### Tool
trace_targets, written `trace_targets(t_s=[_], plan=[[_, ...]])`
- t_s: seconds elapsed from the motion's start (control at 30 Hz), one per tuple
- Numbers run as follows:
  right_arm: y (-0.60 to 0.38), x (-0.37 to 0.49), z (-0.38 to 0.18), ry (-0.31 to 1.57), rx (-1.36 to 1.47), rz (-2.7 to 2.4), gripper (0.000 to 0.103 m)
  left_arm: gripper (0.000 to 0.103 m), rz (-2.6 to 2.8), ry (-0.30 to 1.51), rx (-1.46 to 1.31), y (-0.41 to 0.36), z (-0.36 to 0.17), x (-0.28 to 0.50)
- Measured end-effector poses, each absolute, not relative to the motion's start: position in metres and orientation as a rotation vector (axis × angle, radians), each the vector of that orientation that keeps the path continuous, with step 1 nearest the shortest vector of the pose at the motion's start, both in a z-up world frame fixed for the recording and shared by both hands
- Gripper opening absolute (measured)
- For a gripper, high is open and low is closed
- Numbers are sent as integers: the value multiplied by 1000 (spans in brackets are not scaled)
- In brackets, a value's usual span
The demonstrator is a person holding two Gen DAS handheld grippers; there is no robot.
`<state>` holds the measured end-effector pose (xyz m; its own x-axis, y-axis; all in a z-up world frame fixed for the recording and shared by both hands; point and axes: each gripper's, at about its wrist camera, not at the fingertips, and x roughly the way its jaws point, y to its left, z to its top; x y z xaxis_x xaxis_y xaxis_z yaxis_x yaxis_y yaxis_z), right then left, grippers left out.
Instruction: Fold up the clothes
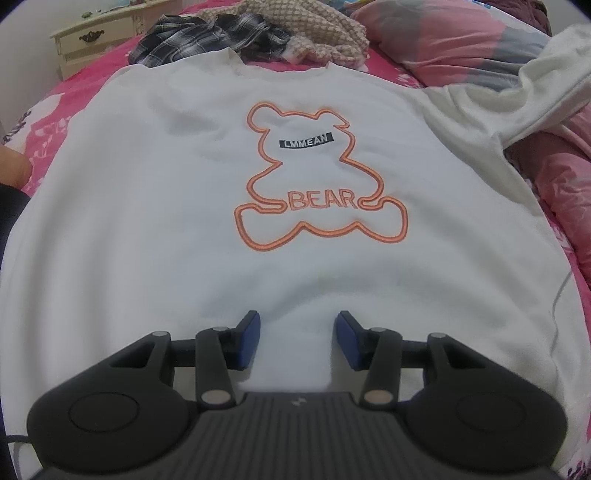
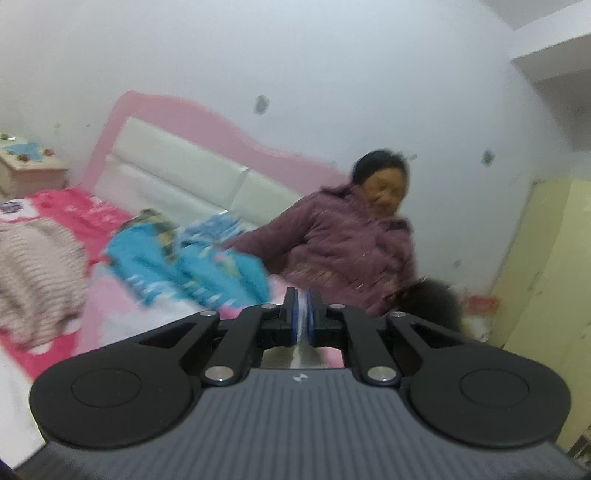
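I have the white sweatshirt (image 1: 207, 206) spread front-up on the pink bed (image 1: 48, 122), its orange bear print (image 1: 317, 177) facing me and the collar at the far end, next to a plaid shirt (image 1: 207, 37) and a knit top (image 1: 310, 33); the hem lies nearest my left gripper (image 1: 297, 338).

The left gripper hangs over the hem with its jaws half apart and nothing between the blue pads (image 1: 251, 341); whether the tips touch the cloth I cannot tell.

The right gripper (image 2: 303, 317) is pinched tight on a thin strip of white fabric (image 2: 302, 314), which runs back under the jaws; in the left view the right sleeve (image 1: 517, 85) is pulled up off the bed, so I judge that the sleeve is what I am holding, though the right view itself is blurred and shows mostly the headboard (image 2: 192, 166), a blue garment (image 2: 207, 266) and a person in a purple jacket (image 2: 343, 251) beside the bed.

So I read this as the opening fold: the right sleeve lifted, ready to be carried across the chest.

Next I would need to bring that sleeve inward over the bear and lay it flat before letting go; the left gripper should press or clamp the hem so the body does not drag along; the risk, I think, is the shoulder bunching if I pull too high.
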<state>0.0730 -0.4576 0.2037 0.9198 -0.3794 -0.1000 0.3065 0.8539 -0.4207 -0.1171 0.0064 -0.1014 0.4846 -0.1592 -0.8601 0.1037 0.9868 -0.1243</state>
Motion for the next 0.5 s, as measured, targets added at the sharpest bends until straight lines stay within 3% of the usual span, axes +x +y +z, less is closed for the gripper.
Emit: trace_targets(t_s=[0.23, 0.37, 0.43, 0.47, 0.5], plan=[[-500, 96, 204, 214, -257, -399, 0, 49, -160, 1047, -28, -1, -101, -113], [-523, 78, 189, 277, -32, -304, 3, 51, -162, 1044, -20, -3, -102, -112], [-539, 67, 182, 321, 104, -247, 15, 51, -162, 1042, -18, -3, -103, -112], [-547, 61, 178, 344, 174, -228, 28, 51, -162, 1042, -20, -3, -102, -112], [-554, 56, 173, 369, 246, -215, 32, 51, -162, 1042, -22, -3, -102, -112]])
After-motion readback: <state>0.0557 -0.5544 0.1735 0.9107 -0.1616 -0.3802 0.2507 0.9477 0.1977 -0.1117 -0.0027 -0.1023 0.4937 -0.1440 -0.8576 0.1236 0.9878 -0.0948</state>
